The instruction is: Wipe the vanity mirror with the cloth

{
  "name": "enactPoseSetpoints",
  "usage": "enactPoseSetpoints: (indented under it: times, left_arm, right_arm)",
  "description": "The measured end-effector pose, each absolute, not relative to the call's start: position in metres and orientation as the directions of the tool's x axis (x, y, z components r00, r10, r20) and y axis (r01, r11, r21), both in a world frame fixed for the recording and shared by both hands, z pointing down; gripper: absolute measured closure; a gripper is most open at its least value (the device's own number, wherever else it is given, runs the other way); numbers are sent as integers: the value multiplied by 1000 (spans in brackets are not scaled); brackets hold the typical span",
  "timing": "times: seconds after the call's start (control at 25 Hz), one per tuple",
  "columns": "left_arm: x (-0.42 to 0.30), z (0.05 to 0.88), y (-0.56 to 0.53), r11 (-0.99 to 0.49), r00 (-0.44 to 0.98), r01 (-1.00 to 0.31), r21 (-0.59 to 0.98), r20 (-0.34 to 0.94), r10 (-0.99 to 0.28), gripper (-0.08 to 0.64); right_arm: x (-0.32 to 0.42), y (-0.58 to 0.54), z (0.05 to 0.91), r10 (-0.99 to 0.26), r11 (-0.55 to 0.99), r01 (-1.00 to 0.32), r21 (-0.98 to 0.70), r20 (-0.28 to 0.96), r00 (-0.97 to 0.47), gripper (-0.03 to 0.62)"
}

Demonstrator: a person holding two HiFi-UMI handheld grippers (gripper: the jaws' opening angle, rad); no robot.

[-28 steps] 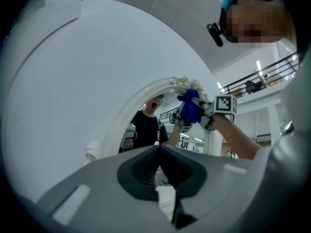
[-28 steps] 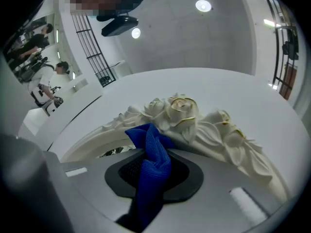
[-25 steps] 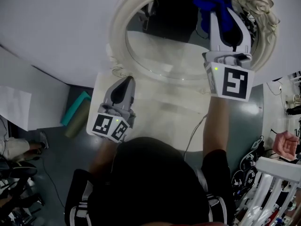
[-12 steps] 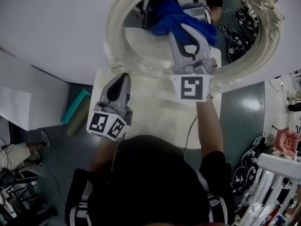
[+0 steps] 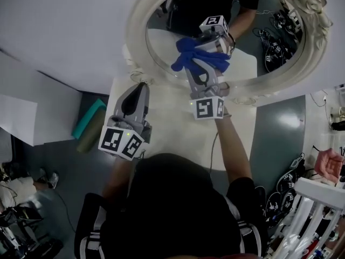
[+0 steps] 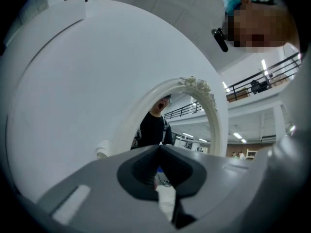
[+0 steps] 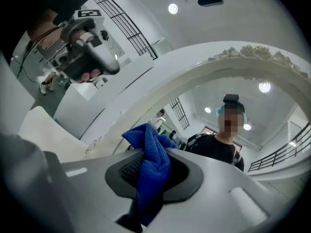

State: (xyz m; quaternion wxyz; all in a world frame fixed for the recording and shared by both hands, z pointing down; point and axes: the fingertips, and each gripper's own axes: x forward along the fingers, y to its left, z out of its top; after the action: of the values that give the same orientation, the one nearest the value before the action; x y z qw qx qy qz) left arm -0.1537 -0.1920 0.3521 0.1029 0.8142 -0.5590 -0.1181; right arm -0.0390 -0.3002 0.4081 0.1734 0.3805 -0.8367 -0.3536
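Mid-wipe: right gripper (image 5: 198, 63), jaws clamped on blue cloth (image 5: 186, 55), presses it to the vanity mirror (image 5: 161, 42) (left gripper (image 5: 141, 88) closed, empty); next, likely a steady sweep across it.

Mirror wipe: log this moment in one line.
right gripper: shut on cloth, cloth at mirror | left gripper: shut, empty, by mirror frame

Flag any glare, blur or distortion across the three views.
Head view: dim but sharp; mirror doubles the right gripper and cloth. Left gripper view: strong fisheye, dark corners, left gripper soft up close. Right gripper view: fisheye too, ceiling lamps bloom, cloth crisp.
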Motion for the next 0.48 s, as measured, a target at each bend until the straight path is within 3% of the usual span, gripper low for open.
enactPoseSetpoints:
  times: [0.48]
  left_arm:
    - [-161,355,-188,-331,326,-895,300,-68,-943,549]
  right_arm:
    - [-22,-303,586,-670,722,-449,526,368,-645,532]
